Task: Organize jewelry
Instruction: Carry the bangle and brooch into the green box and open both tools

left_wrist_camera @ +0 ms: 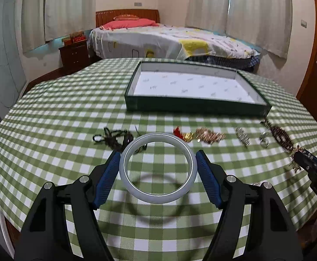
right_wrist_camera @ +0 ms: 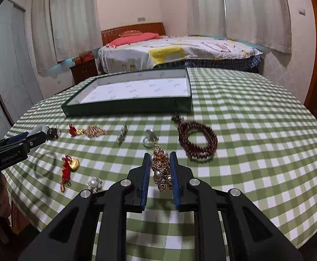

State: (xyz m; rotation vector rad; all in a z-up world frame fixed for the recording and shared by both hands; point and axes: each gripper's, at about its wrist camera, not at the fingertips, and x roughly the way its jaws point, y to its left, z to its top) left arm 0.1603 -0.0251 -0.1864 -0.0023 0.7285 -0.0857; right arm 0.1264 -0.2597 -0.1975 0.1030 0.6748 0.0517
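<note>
Holding two pieces at once, we are in the pick-up step, with nothing yet in the tray (left_wrist_camera: 193,105); our left gripper (left_wrist_camera: 157,169) clamps the pale bangle (left_wrist_camera: 123,169) across its width, pads pressed on both sides, the ring lifted clear of the cloth (left_wrist_camera: 60,119) with its shadow below; our right gripper (right_wrist_camera: 160,169) is nearly closed on the gold brooch (right_wrist_camera: 161,169), which stands between the blue pads, and whether it has left the cloth we cannot tell. The tray sits empty at the far side of the table; the bead bracelet (right_wrist_camera: 198,140), the ring (right_wrist_camera: 147,141), the silver clip (right_wrist_camera: 122,135), the gold chain (right_wrist_camera: 94,131), the red charm (right_wrist_camera: 68,166) and the pearl piece (right_wrist_camera: 94,183) lie loose between us and it. Next, we judge, both pieces must be carried forward over the near wall, then lowered and let go well apart; the bangle may roll, so it wants setting flat.
</note>
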